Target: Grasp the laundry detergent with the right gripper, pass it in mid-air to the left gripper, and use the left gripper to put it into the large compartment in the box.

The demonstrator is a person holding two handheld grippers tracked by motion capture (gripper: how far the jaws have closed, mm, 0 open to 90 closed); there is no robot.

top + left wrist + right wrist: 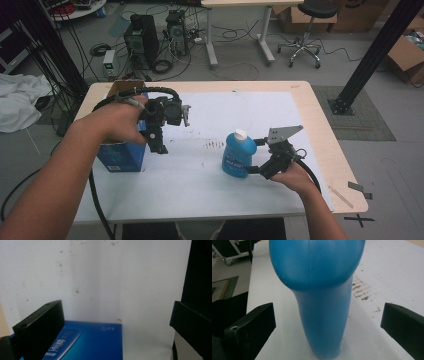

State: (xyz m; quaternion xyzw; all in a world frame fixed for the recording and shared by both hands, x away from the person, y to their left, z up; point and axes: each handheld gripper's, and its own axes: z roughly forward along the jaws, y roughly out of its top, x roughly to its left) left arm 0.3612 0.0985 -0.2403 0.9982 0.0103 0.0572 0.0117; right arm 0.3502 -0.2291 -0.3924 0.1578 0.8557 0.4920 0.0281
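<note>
A: Starting nearest, what is the right gripper (255, 156) doing?

B: It sits at the near right of the table (320, 125), jaws spread wide on either side of the blue bottle (238, 155). In the right gripper view the bottle (322, 302) stands between the jaws with a gap on both sides, so nothing is clamped yet.

A: And the bottle itself?

B: Upright on the white sheet (260, 115), right of centre, white cap (241, 134) on top. The brown stains (215, 145) lie just to its left.

A: So which step is this?

B: I'd judge it the approach to a grasp: jaws lined up round the body, closing still to come. The next move calls for a steady squeeze on the lower body without tipping the bottle.

A: Farther off, the left gripper (160, 142)?

B: Held above the table at the left, beside the blue box (120, 157), which has an open cardboard top (125, 87). Its jaws stand wide apart and empty; its own view looks down on the blue box (95, 342) and the white sheet (120, 277).
</note>
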